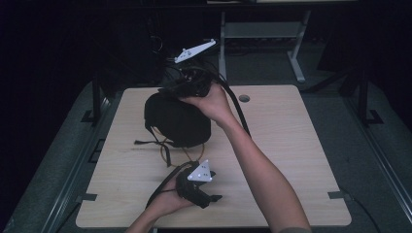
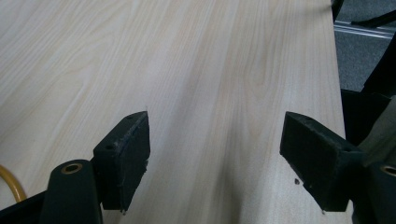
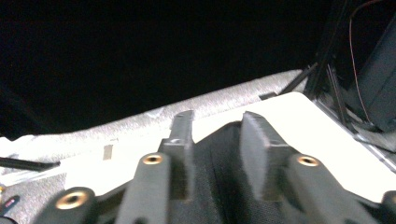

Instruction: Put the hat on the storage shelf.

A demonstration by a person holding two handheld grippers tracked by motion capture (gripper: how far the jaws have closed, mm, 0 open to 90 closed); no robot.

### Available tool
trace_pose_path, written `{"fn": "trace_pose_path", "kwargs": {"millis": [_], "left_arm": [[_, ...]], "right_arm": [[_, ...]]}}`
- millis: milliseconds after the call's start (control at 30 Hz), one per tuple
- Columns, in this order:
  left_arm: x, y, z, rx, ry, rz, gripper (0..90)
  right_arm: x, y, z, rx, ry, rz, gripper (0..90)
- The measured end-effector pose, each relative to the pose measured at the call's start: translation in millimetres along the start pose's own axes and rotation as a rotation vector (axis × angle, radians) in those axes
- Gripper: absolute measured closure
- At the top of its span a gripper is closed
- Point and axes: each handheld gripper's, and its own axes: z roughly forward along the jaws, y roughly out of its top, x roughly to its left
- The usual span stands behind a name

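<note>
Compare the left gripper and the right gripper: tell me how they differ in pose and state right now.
The left gripper sits low near the table's near edge; the right gripper is at the far side, against the black bag. The left gripper's jaws stand wide apart with only bare wood between them; the right gripper's jaws stand narrower, with the bag's black fabric between them. Whether its pads press the fabric is unclear. Both are hand-held, with black jaws.

Bare forearms, black grippers, brass screws, matte black fingers [image 2: 126,154], grey three-cornered plates
</note>
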Motion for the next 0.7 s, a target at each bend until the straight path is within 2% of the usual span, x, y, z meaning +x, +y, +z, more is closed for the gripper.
{"fn": "trace_pose_path", "kwargs": {"millis": [67, 333, 533, 700], "left_arm": [[-0.9, -0.5, 0.3, -0.004, 0.003, -0.005, 23.9], [1.2, -1.1, -4.0, -0.024, 0.014, -0.019, 23.9], [3.6, -2.8, -4.4, -0.030, 0.018, -0.029, 23.9], [3.0, -3.9, -5.1, -0.024, 0.019, -0.027, 23.9]], "right_arm": [[0.7, -1.4, -0.6, 0.012, 0.000, -0.006, 59.5], [-4.8, -13.2, -16.0, -0.009, -0.010, 0.039, 53.4], [-8.9, -19.3, -27.1, -0.016, -0.007, 0.045, 49.0], [-9.3, -24.7, -35.7, -0.022, -0.031, 0.048, 44.6]]}}
